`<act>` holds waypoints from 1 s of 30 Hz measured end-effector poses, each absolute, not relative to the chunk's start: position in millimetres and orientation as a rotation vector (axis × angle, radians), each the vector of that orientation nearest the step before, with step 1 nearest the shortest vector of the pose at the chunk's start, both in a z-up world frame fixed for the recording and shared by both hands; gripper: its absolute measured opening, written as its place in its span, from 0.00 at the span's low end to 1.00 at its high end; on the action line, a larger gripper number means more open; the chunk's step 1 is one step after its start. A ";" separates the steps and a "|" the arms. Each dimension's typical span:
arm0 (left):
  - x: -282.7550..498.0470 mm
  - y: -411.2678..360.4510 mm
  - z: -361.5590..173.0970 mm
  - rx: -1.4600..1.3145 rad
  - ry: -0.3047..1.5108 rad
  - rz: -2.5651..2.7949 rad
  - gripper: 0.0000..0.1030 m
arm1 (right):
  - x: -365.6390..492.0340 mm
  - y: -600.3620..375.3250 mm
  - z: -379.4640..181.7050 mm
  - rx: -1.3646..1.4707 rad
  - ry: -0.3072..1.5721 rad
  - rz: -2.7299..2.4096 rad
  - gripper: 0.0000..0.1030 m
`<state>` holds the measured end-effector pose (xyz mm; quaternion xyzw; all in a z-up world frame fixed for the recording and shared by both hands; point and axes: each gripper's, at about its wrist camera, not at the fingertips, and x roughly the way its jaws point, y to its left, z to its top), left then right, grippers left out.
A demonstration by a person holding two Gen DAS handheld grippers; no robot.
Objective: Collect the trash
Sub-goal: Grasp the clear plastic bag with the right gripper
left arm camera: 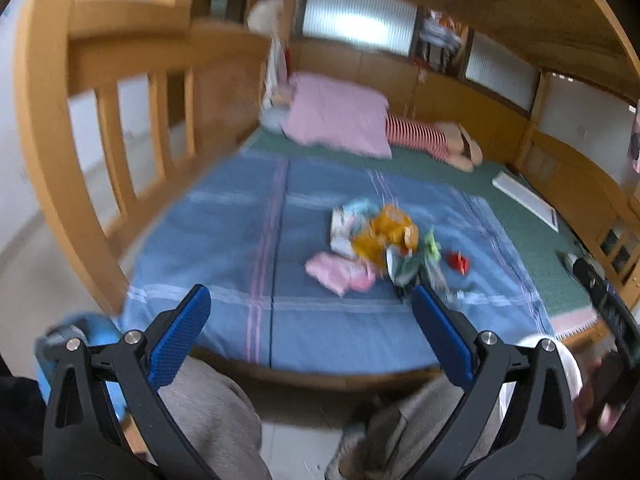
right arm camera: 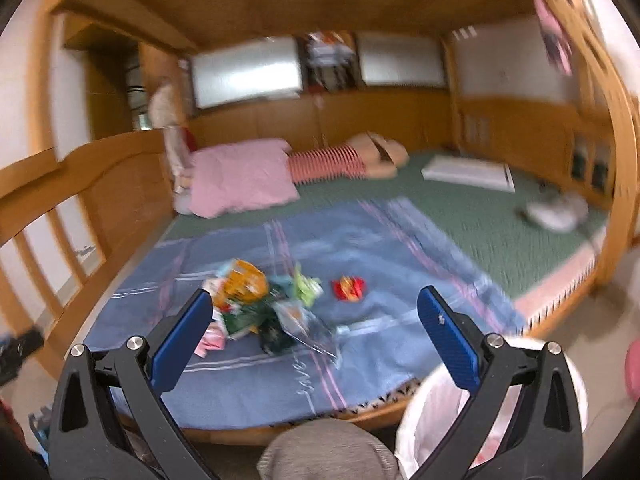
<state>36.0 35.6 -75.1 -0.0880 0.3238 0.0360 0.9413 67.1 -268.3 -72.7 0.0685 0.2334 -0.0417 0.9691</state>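
Observation:
A heap of crumpled wrappers (left arm camera: pixel 380 244) lies on the blue blanket (left arm camera: pixel 224 240), with orange, pink, green and white pieces. A small red wrapper (left arm camera: pixel 458 261) sits apart to its right. The right wrist view shows the same heap (right arm camera: pixel 256 304) and red wrapper (right arm camera: pixel 349 288) on the blanket (right arm camera: pixel 400 264). My left gripper (left arm camera: pixel 310 304) is open and empty, short of the heap near the bed's front edge. My right gripper (right arm camera: pixel 316 312) is open too, with nothing held. A white bag-lined bin (right arm camera: pixel 432 412) stands on the floor at the lower right.
The wooden bed frame has a slatted rail (left arm camera: pixel 120 128) on the left. A pink pillow (left arm camera: pixel 340 116) and a striped doll (left arm camera: pixel 432 140) lie at the head. A white flat box (right arm camera: pixel 468 172) rests on the green mat. The person's knees (right arm camera: pixel 332 448) are below the grippers.

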 end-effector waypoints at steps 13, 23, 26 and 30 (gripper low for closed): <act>85.3 69.2 -127.0 -0.179 0.794 0.074 0.97 | 191.0 -268.8 -192.3 0.074 0.814 -0.005 0.97; 118.7 80.2 -141.3 -0.179 0.842 0.111 0.97 | 262.3 -243.9 -233.2 -0.056 0.945 0.125 0.96; 125.5 78.7 -145.7 -0.169 0.856 0.115 0.97 | 276.8 -232.5 -242.8 -0.097 1.007 0.150 0.86; 129.2 77.8 -147.9 -0.165 0.861 0.121 0.97 | 293.9 -226.9 -256.6 -0.114 1.086 0.142 0.68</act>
